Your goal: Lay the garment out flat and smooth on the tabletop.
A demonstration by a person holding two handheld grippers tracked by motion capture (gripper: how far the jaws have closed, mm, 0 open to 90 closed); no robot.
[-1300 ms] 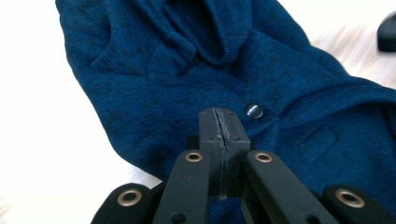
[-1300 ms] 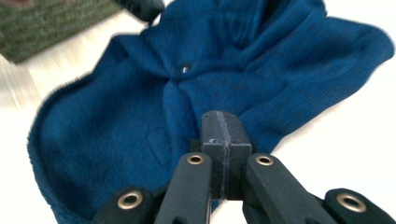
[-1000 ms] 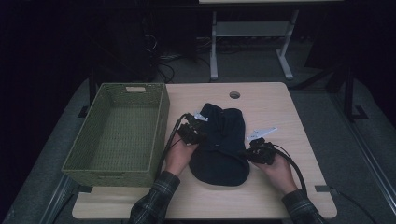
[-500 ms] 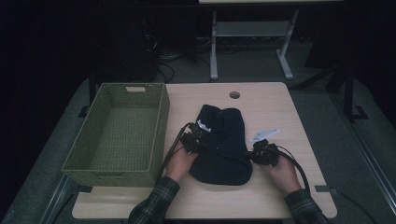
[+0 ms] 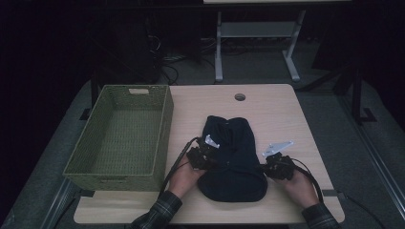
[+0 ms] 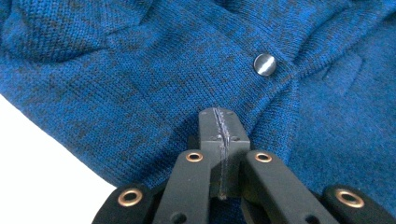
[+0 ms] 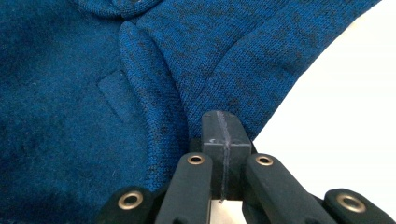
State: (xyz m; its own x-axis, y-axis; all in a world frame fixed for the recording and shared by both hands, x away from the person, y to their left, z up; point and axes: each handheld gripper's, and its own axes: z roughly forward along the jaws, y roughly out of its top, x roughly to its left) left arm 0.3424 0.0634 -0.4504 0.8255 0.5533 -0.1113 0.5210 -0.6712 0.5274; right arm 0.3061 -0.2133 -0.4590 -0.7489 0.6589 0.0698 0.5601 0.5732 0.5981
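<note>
Blue knit sweater (image 5: 232, 160), folded, flat on counter (image 5: 277, 109), between both tools. Left tool (image 5: 204, 157) closed, tips against sweater's left edge near metal button (image 6: 265, 64). Right tool (image 5: 273, 167) closed, at right edge. Green wicker basket (image 5: 162, 125) beyond left tool.

Blue knit garment (image 5: 232, 162), button visible, bunched on table beside basket.

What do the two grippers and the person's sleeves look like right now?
Both the left gripper and the right gripper are black, with brass-coloured rivets, a grey three-cornered plate on top and a trailing black cable. The sleeves are dark plaid.
</note>
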